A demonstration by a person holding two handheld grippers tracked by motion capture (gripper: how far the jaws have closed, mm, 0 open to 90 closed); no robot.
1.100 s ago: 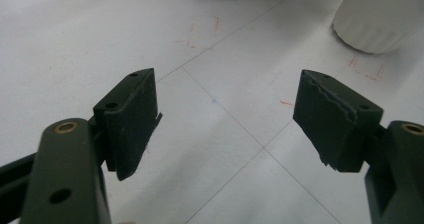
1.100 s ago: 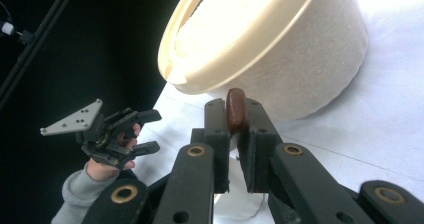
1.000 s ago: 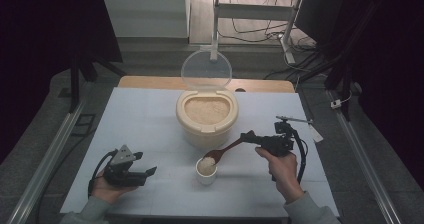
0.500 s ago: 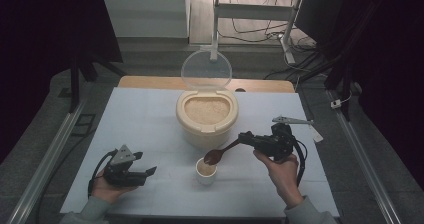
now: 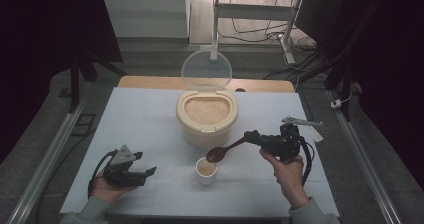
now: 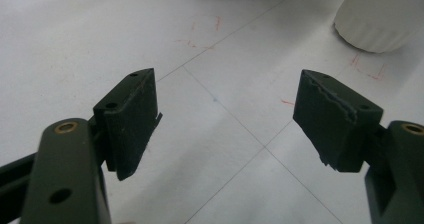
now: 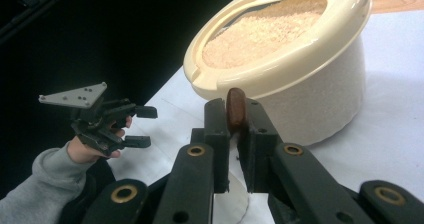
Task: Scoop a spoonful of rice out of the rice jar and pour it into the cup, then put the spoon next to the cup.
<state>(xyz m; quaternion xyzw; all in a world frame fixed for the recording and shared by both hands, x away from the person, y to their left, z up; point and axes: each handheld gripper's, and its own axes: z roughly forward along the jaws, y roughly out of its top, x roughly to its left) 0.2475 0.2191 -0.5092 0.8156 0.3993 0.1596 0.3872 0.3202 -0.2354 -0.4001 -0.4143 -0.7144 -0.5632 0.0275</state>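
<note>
— What are we holding?
— Our right gripper clamps a brown wooden spoon, bowl over the white cup. Left gripper gapes empty.
— Any writing?
— We read none.

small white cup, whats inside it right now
In the high view the small white cup holds a pale tan fill like the grain in the cream container. The wooden spoon bowl overlaps its rim, so depth and bottom are hidden.

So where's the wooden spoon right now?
In the high view the wooden spoon is right of centre, its handle clamped in the right gripper, its bowl just above the small white cup, in front of the cream rice container.
</note>
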